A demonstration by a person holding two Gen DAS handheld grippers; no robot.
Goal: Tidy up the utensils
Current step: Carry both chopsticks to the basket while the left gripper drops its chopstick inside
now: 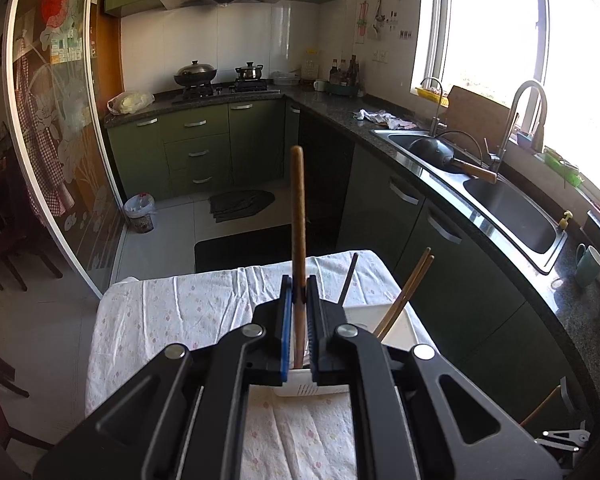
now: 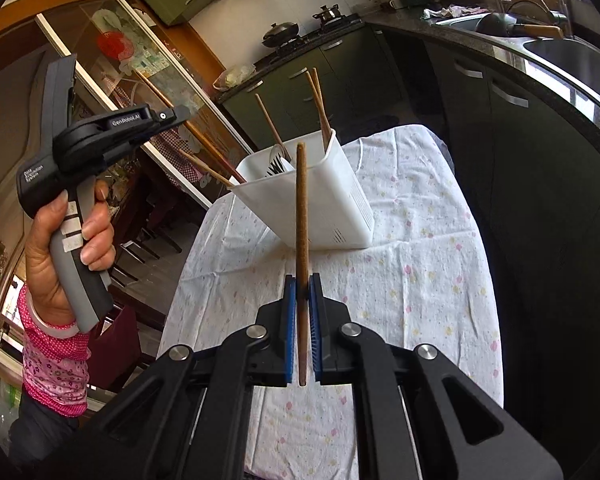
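I hold one wooden chopstick in each gripper, and the white utensil holder [image 2: 320, 200] on the cloth-covered tabletop [image 2: 420, 260] is the landmark everything turns on. My right gripper [image 2: 303, 292] is clamped on a brown chopstick [image 2: 302, 208] whose long axis runs straight away from me along the fingers, its far tip reaching up in front of the holder's open mouth; the holder stands just beyond that tip, tilted, with other chopsticks [image 2: 318, 100] and some cutlery already leaning inside. My left gripper [image 1: 298, 292] is likewise closed on a second chopstick [image 1: 298, 220], which stands nearly upright between the blue pads; in the left wrist view the holder [image 1: 396, 324] sits just behind and to the right of that gripper, mostly hidden by it, with a pair of chopsticks poking out. From the right wrist view my left hand [image 2: 72, 240] is raised well to the left of the holder, gripper body [image 2: 100, 136] pointing toward it and angled downward. I judge the left stick to be the nearer to the holder's opening, so it likely goes in first: tip over the rim, then release. The right one needs its tip lowered into the mouth, keeping clear of the sticks already leaning there.
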